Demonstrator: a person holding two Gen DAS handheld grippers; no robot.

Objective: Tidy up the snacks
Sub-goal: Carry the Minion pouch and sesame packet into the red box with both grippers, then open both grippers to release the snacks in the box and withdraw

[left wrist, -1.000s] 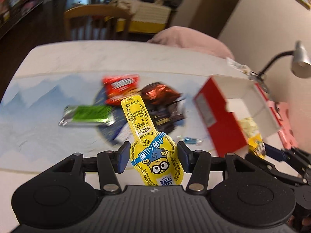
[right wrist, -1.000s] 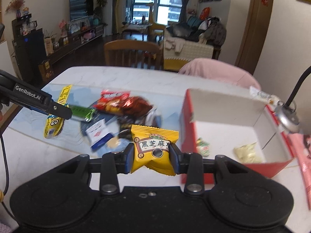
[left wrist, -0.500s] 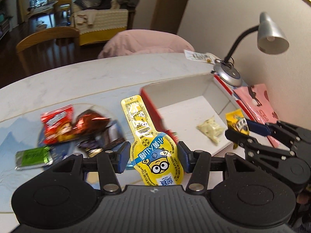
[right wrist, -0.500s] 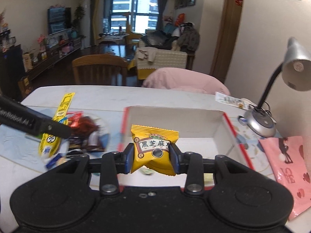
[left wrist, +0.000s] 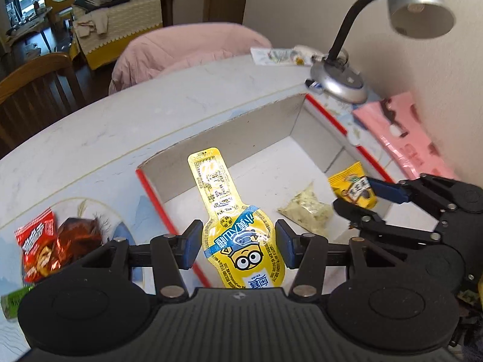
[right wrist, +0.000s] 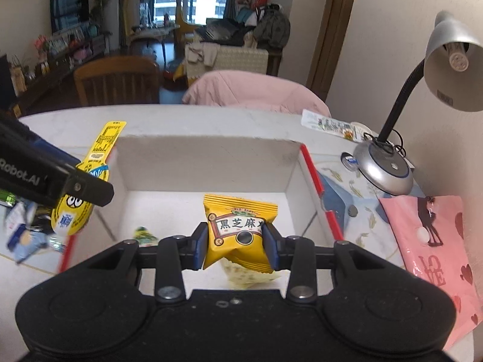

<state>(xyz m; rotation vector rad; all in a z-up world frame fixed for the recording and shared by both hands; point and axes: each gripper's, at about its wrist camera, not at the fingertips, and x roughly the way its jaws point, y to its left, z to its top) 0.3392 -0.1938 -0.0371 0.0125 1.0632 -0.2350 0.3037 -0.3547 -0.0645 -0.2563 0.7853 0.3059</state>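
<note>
Box: I see the box [right wrist: 208,163] on the counter [right wrist: 196,120].
Left of box: loose snacks [left wrist: 57,244].
Right of box: lamp [right wrist: 383,169], behind a bag [right wrist: 434,247].
In box: two packets [left wrist: 308,211].

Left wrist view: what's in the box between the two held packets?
A pale crumpled packet on the box floor, between the yellow pouch in the left gripper and the sesame packet in the right gripper.

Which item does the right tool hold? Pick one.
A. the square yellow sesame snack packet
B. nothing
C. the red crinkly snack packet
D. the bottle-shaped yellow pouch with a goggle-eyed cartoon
A: the right tool pinches the square yellow sesame snack packet over the red-edged white cardboard box.
</note>
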